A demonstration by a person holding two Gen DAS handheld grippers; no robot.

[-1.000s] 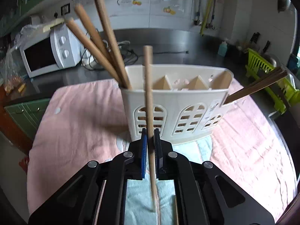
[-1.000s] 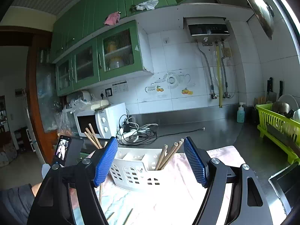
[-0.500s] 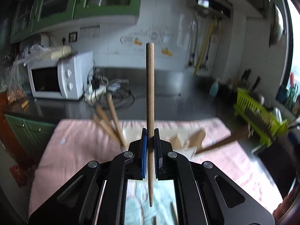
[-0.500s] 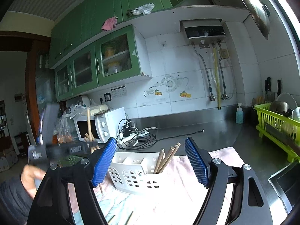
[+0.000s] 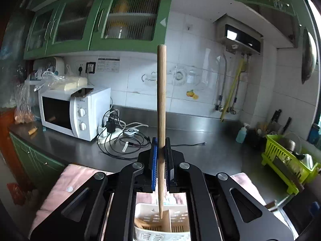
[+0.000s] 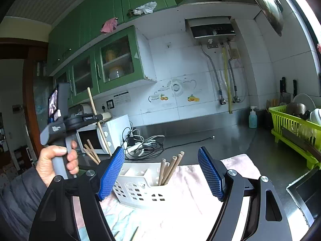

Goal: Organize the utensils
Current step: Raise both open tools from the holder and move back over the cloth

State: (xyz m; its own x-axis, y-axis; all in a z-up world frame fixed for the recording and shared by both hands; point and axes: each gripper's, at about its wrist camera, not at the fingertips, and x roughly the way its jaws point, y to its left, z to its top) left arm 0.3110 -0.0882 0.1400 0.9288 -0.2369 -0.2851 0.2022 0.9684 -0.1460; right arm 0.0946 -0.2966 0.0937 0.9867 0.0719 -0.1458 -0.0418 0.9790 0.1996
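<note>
My left gripper [image 5: 160, 150] is shut on a wooden chopstick [image 5: 161, 100], held upright, its lower tip hanging just above the cream utensil holder [image 5: 160, 223]. In the right wrist view the left gripper [image 6: 98, 118] holds that chopstick [image 6: 96, 116] high above the holder's [image 6: 140, 188] left end. Several chopsticks [image 6: 170, 166] stand in the holder's right compartment and others [image 6: 91, 150] at its left end. My right gripper [image 6: 160, 172] is open and empty, in front of the holder. Two loose chopsticks [image 6: 134, 233] lie on the cloth near me.
The holder stands on a pink cloth [image 6: 200, 180] on a dark steel counter [image 5: 200, 138]. A white microwave [image 5: 74, 112] and tangled cables [image 5: 124, 136] are at back left. A green dish rack [image 6: 297, 132] is at right, a soap bottle [image 6: 252, 118] behind.
My left gripper has lifted the chopstick up from beside the holder and now holds it over the holder, camera tilted up. My right gripper has barely moved.
</note>
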